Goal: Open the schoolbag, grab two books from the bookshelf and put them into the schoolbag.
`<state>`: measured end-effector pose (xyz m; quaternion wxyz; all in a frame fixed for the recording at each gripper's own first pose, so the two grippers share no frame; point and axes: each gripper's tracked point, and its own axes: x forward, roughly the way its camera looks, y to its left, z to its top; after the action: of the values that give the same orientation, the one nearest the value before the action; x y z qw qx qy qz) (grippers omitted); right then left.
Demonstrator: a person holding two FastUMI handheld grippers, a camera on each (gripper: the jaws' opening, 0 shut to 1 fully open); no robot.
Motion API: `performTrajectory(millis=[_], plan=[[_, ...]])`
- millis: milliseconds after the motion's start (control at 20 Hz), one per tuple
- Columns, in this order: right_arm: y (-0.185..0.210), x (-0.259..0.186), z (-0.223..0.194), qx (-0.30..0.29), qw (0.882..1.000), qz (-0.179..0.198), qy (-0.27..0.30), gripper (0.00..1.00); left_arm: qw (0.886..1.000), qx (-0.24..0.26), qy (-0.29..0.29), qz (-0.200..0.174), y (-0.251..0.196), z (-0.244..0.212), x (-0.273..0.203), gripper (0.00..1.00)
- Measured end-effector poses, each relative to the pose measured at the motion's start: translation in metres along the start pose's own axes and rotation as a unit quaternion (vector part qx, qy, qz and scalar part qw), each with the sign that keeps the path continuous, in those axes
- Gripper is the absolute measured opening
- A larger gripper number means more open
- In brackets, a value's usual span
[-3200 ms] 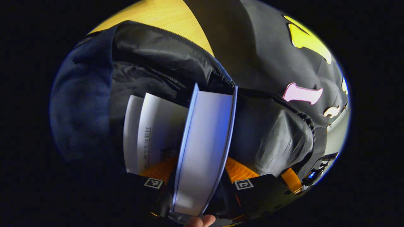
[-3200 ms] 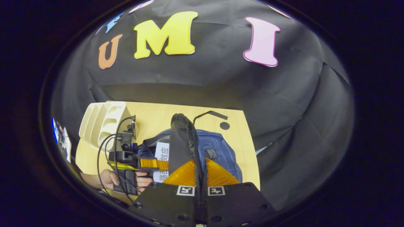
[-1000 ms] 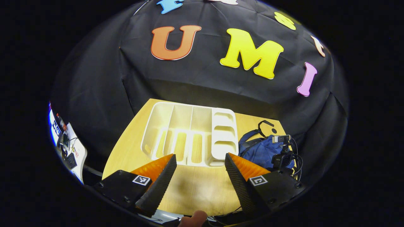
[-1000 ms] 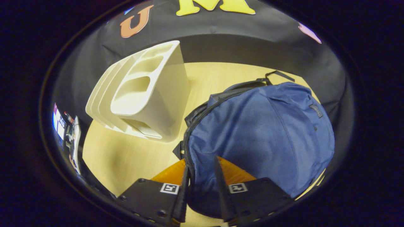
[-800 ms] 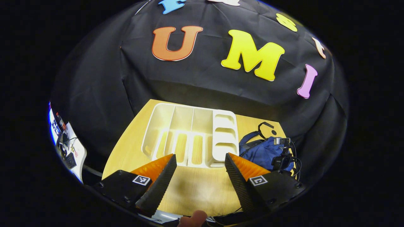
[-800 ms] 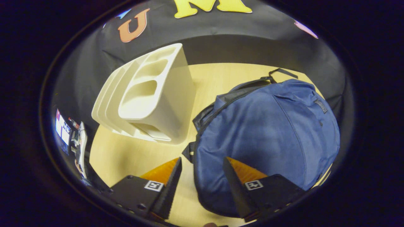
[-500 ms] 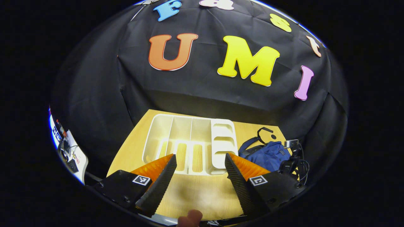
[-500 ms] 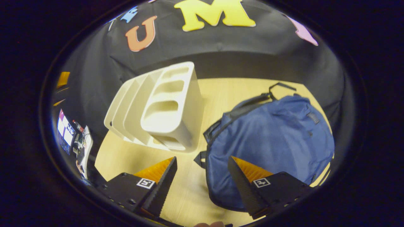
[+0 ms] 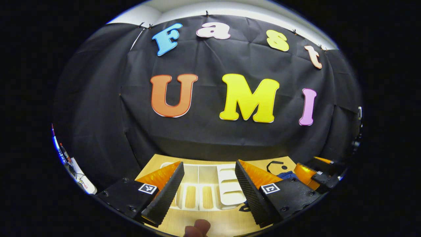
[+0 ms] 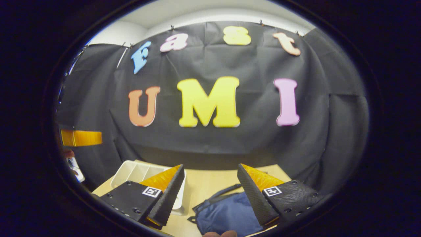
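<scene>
Schoolbag [image 10: 227,214], blue with black straps, lying on the light wooden table [image 10: 207,187] at the bottom of the right gripper view, seen between and below the spread fingers of the right gripper [image 10: 210,191]. Just left of it, the white bookshelf [image 10: 138,172], a slotted plastic rack, partly hidden behind the near finger; slots toward the top look bare. Bag and rack near each other, apart.

Right gripper raised above the table, jaws wide apart, nothing between them. A fingertip of the holding hand [image 10: 219,234] at the very bottom edge. At the far left edge of this view, part of the other gripper, a ribbed finger [image 10: 80,137], held level, with a bit of a hand under it.

Left gripper view: left gripper [image 9: 209,189] likewise lifted, jaws wide open and holding nothing. Between the fingers, the bookshelf [image 9: 204,191] on the table [image 9: 223,223], dividers running away from the camera, wood visible through the floor slots, no book seen in the compartments in sight. To the right, behind the near finger, a small patch of blue schoolbag [image 9: 289,175] with a black strap loop [image 9: 275,165] resting on the wood. Farther right, at the edge, part of the right gripper [image 9: 312,176]; its jaws not readable from here. A fingertip [image 9: 196,228] at the bottom edge.

Both cameras tilted mostly toward the black cloth wall [image 9: 204,138] behind the table.
</scene>
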<state>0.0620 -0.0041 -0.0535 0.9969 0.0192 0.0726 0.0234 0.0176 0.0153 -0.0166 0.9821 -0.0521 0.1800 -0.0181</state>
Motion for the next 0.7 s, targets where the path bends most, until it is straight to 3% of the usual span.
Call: performTrajectory(millis=[100, 200, 300, 450, 550, 600, 650, 700], plan=[[-0.003, -0.017, 0.034, -0.004, 0.999, -0.018, -0.045, 0.94, 1.0, -0.003, -0.024, -0.008, -0.006, 0.017, -0.003, 0.98], [-0.002, -0.031, 0.054, 0.013, 0.997, -0.024, -0.066, 0.99, 0.999, 0.001, -0.042, -0.011, -0.01, 0.028, -0.008, 0.98], [-0.002, -0.041, 0.066, 0.027, 0.996, -0.028, -0.08, 0.93, 0.998, 0.009, -0.059, -0.014, -0.015, 0.036, -0.013, 0.98], [-0.002, -0.055, 0.064, 0.032, 0.995, -0.038, -0.087, 0.93, 0.998, 0.009, -0.066, -0.023, -0.024, 0.036, -0.018, 0.98], [-0.001, -0.061, 0.066, 0.025, 0.995, -0.043, -0.091, 0.99, 0.997, 0.006, -0.072, -0.029, -0.03, 0.035, -0.024, 0.98], [-0.001, -0.062, 0.069, 0.02, 0.994, -0.044, -0.095, 0.93, 0.997, 0.007, -0.076, -0.028, -0.029, 0.033, -0.027, 0.98], [-0.001, -0.064, 0.071, 0.014, 0.994, -0.046, -0.097, 0.94, 0.996, 0.01, -0.078, -0.028, -0.029, 0.033, -0.027, 0.94], [0.0, -0.064, 0.073, 0.01, 0.994, -0.046, -0.1, 0.93, 0.996, 0.01, -0.08, -0.028, -0.03, 0.032, -0.029, 0.98]])
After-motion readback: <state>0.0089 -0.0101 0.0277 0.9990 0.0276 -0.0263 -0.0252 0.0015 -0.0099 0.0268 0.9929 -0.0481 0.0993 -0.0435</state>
